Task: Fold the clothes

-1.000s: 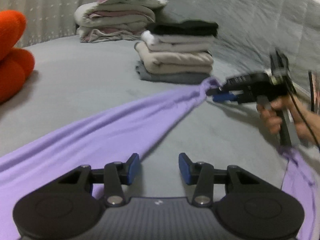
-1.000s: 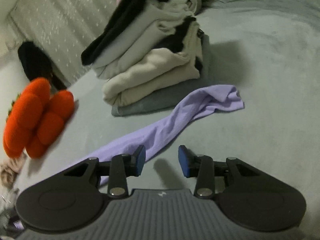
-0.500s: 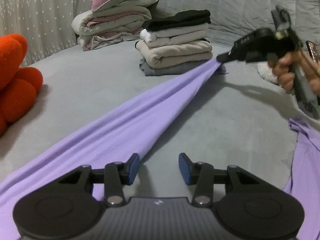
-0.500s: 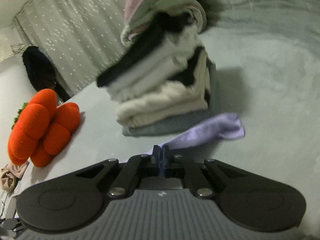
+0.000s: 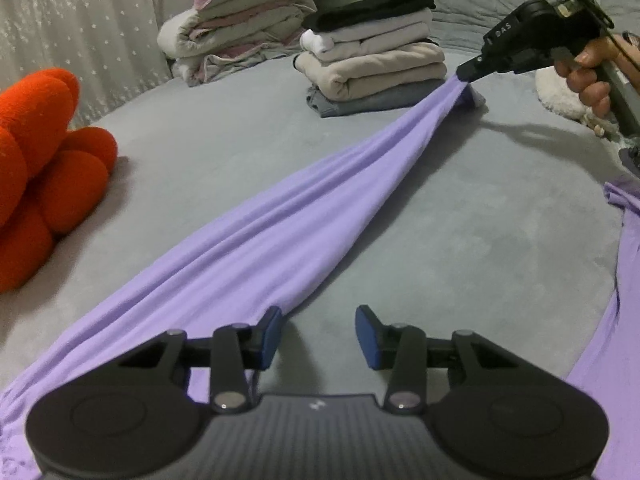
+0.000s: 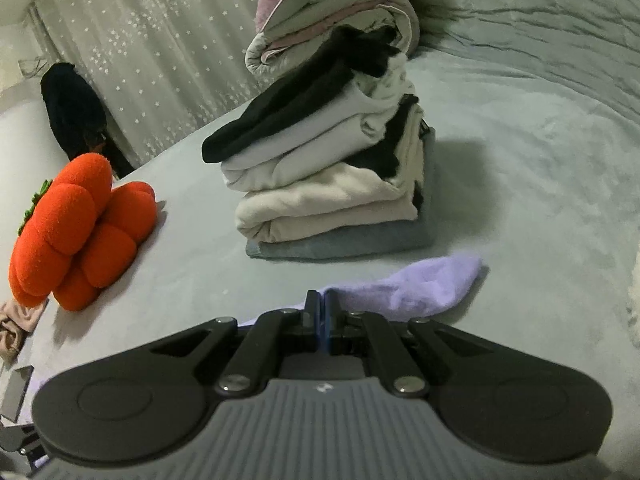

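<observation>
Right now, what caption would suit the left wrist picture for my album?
Right gripper pinches one end of a lilac garment off the grey bed; the left gripper hangs open.

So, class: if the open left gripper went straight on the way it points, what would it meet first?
Probably the grey bed cover, bare between its fingers, with the purple garment just alongside the left gripper; depth is unclear.

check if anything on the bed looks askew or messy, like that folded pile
The folded stack leans: in the right wrist view its upper layers slide off to one side, and black fabric pokes out between the cream pieces. The purple garment is bunched into a rope where the right claw pinches its end. The left claw is open and empty.
</observation>
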